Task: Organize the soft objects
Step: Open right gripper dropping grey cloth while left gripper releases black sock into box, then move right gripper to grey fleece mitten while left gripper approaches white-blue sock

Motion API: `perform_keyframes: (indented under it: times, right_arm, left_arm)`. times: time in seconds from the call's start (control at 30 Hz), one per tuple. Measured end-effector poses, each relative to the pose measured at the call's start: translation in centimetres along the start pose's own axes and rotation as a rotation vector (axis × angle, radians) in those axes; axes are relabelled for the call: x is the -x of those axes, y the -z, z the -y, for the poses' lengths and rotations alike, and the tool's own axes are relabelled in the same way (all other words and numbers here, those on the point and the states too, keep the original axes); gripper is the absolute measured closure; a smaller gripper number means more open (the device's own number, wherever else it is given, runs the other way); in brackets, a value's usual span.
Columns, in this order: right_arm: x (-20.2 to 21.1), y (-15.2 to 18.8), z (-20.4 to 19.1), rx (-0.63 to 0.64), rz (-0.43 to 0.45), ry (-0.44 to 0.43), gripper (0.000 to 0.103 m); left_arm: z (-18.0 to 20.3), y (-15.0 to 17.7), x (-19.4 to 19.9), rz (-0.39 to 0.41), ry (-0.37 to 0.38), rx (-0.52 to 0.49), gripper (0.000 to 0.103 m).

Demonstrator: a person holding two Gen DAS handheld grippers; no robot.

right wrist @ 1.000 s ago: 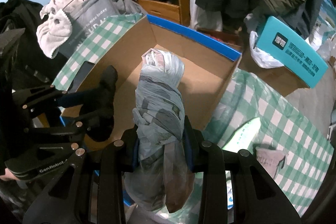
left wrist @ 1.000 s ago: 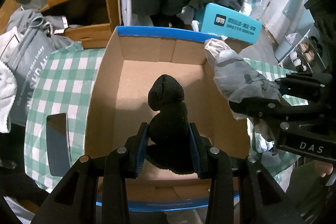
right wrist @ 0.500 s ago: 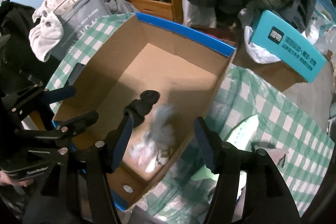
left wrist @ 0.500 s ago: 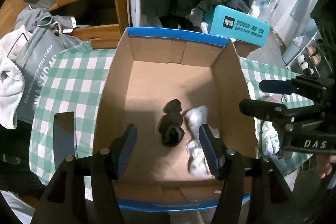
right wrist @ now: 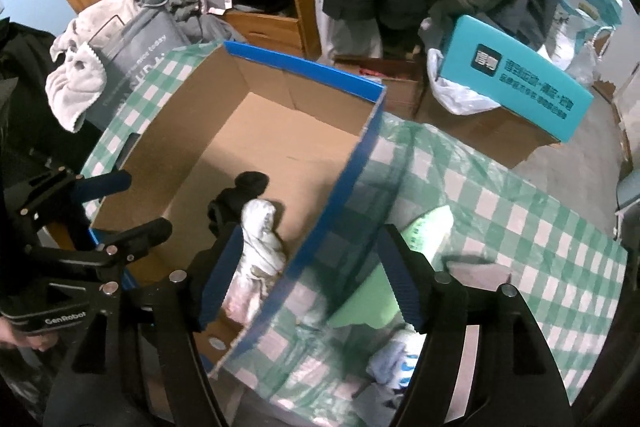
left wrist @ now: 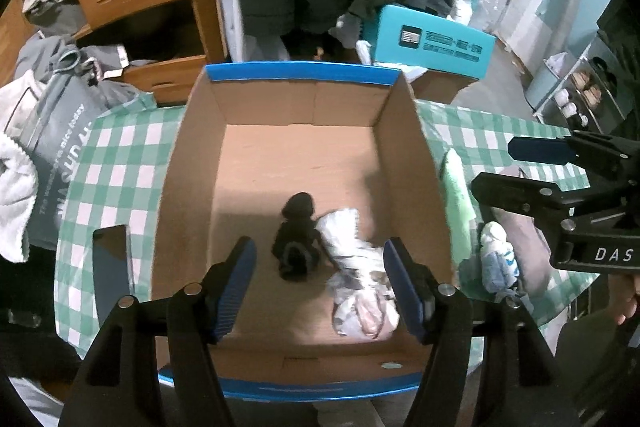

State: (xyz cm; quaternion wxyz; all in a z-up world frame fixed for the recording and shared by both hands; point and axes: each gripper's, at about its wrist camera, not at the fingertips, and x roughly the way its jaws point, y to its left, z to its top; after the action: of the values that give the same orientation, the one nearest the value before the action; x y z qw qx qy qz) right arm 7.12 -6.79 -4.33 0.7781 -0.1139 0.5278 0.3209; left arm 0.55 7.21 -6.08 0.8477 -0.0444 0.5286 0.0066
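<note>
A cardboard box with a blue rim (left wrist: 304,73) (right wrist: 304,67) stands on a green checked tablecloth. Inside it lie a black rolled sock (left wrist: 296,241) (right wrist: 236,199) and, touching it on the right, a grey-white rolled cloth bundle (left wrist: 356,279) (right wrist: 260,247). My left gripper (left wrist: 320,283) is open and empty above the box's near end. My right gripper (right wrist: 312,275) is open and empty over the box's right wall; it also shows in the left wrist view (left wrist: 532,167). To the right of the box lie a light green cloth (left wrist: 456,203) (right wrist: 424,231), a blue-white roll (left wrist: 498,261) (right wrist: 396,359) and a brownish cloth (left wrist: 520,239).
A dark flat object (left wrist: 110,267) lies on the tablecloth (left wrist: 116,163) left of the box. A grey bag (left wrist: 56,147) and a white towel (right wrist: 76,75) are at the left. A teal box (right wrist: 516,79) sits on cartons behind. A wooden cabinet and hanging coats stand beyond.
Both grippers opened and dropped the black sock and the grey-white bundle into the box. Both grippers then rose and pulled back; the right one moved rightward over the box wall.
</note>
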Motion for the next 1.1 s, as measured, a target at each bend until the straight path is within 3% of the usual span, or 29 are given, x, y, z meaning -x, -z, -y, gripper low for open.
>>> perform_keyframes:
  times: [1.1]
  right_arm:
    - [4.2, 8.1, 12.7, -0.236, 0.029, 0.069, 0.031]
  left_arm:
    - [11.3, -1.2, -1.8, -0.057, 0.099, -0.155, 0.035]
